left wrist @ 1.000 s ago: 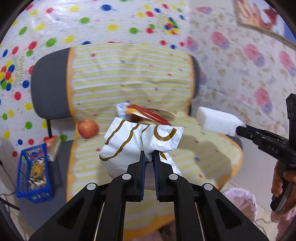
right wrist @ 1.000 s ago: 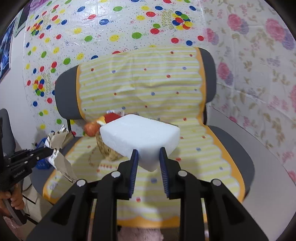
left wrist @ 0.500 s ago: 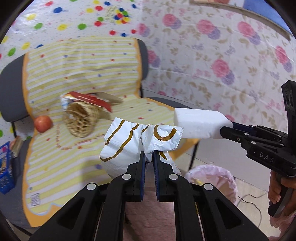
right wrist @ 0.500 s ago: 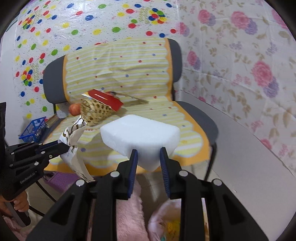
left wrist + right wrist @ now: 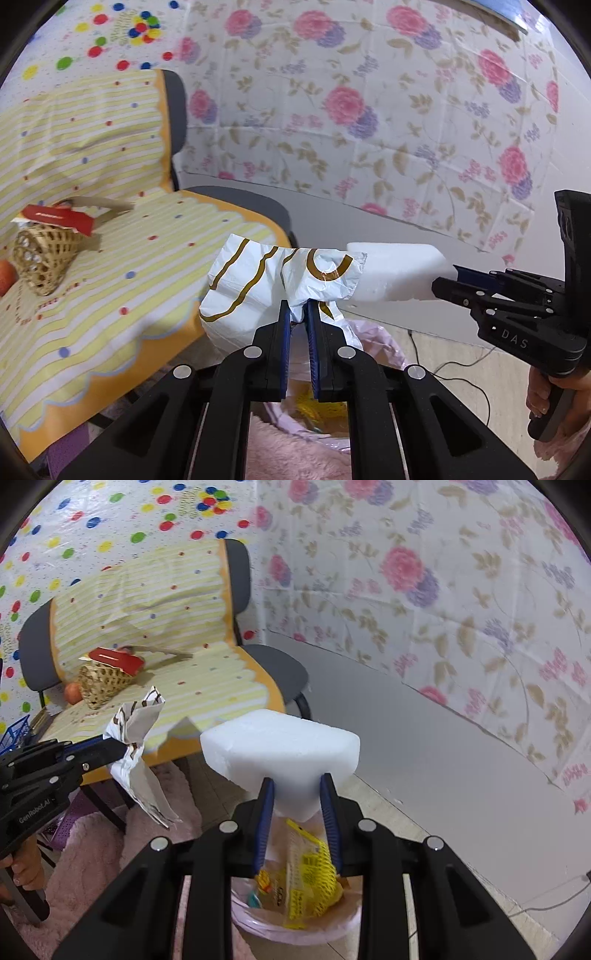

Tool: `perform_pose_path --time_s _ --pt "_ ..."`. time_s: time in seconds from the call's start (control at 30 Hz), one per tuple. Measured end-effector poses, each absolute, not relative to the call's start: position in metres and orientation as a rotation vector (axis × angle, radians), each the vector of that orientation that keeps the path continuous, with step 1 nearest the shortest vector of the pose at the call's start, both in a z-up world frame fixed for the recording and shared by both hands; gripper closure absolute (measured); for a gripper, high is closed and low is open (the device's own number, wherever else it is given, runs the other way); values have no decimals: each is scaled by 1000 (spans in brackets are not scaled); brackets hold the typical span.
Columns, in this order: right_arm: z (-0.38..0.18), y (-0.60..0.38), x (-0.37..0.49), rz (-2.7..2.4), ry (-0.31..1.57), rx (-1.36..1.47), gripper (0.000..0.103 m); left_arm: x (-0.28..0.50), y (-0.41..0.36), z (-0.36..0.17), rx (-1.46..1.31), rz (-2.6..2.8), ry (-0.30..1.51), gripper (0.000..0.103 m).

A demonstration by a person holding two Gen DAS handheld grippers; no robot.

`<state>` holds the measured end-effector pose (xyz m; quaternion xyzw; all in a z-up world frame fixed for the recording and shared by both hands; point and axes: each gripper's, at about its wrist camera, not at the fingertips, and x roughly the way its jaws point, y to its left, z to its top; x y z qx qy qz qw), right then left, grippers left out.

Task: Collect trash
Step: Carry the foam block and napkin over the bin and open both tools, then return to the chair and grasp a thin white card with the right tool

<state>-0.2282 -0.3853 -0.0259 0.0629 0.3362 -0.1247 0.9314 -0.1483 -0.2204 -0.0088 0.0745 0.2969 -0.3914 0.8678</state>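
Observation:
My left gripper (image 5: 298, 308) is shut on a crumpled white wrapper with gold stripes (image 5: 258, 288), held in the air off the chair's front right corner. My right gripper (image 5: 297, 786) is shut on a white foam block (image 5: 280, 742), held directly above a pink-lined trash bin (image 5: 295, 928) that holds a yellow net bag (image 5: 310, 878). In the left wrist view the foam block (image 5: 399, 271) sits just right of the wrapper, and the bin (image 5: 317, 406) shows below my fingers. The wrapper also shows in the right wrist view (image 5: 138, 738).
A chair with a yellow striped cover (image 5: 207, 686) stands to the left, carrying a wicker basket (image 5: 103, 683), a red packet (image 5: 114, 659) and an apple (image 5: 72, 693). A pink rug (image 5: 88, 867) covers the floor. A floral wall (image 5: 443, 609) runs behind.
Both grippers have swung right, away from the chair seat, carrying the wrapper and the foam block. The trash bin has come into view beneath them.

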Motion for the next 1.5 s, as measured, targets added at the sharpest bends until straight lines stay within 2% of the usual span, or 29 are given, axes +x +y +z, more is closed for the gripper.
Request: perform_pose_path --time_s 0.5,0.53,0.57,0.63,0.67,0.8,1.13,1.23,1.5 --pt "-79 -419 -225 -329 805 173 76 -135 -275 -44 212 -916 733 89" --pt "-83 -421 -222 -332 811 175 76 -132 -277 -46 211 -915 741 82" --pt "-87 -422 -220 -332 816 179 75 -130 -279 -47 210 -913 747 70" --pt "-97 -425 -214 -328 841 184 72 -126 -279 -51 198 -910 761 56" --pt "-102 -426 -212 -328 858 189 69 -124 -279 -53 193 -908 768 54" --pt "-105 -423 -210 -324 879 185 61 -117 -272 -56 170 -887 794 52" --pt "-61 -412 -208 -300 788 165 60 -115 -223 -39 135 -764 760 51" --pt "-49 -402 -204 -265 762 164 60 -115 -205 -33 120 -722 750 42" --pt "-23 -369 -183 -134 699 137 54 -110 -164 -17 87 -627 727 42"
